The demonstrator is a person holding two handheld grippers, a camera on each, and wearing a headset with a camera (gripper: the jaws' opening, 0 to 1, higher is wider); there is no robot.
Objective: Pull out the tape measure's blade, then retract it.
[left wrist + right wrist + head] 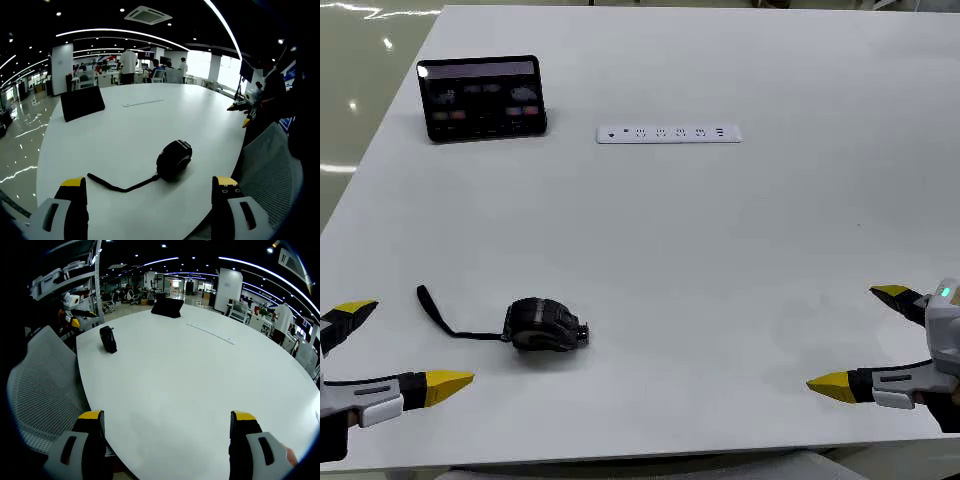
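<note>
A black tape measure (544, 325) lies on the white table (700, 230), its blade retracted and its black wrist strap (438, 310) trailing to the left. In the left gripper view the tape measure (174, 158) sits just ahead of the jaws, with the strap (117, 187) curling toward them. My left gripper (408, 345) stands open at the table's near left edge, a short way left of the strap. My right gripper (868, 340) is open at the near right edge, far from the tape measure (108, 338), with nothing between its fingers.
A black tablet-like screen (481, 97) stands at the far left of the table. A white power strip (668, 134) lies flat at the back centre. A grey mesh chair (42, 400) sits at the near edge. People stand in the office behind (128, 62).
</note>
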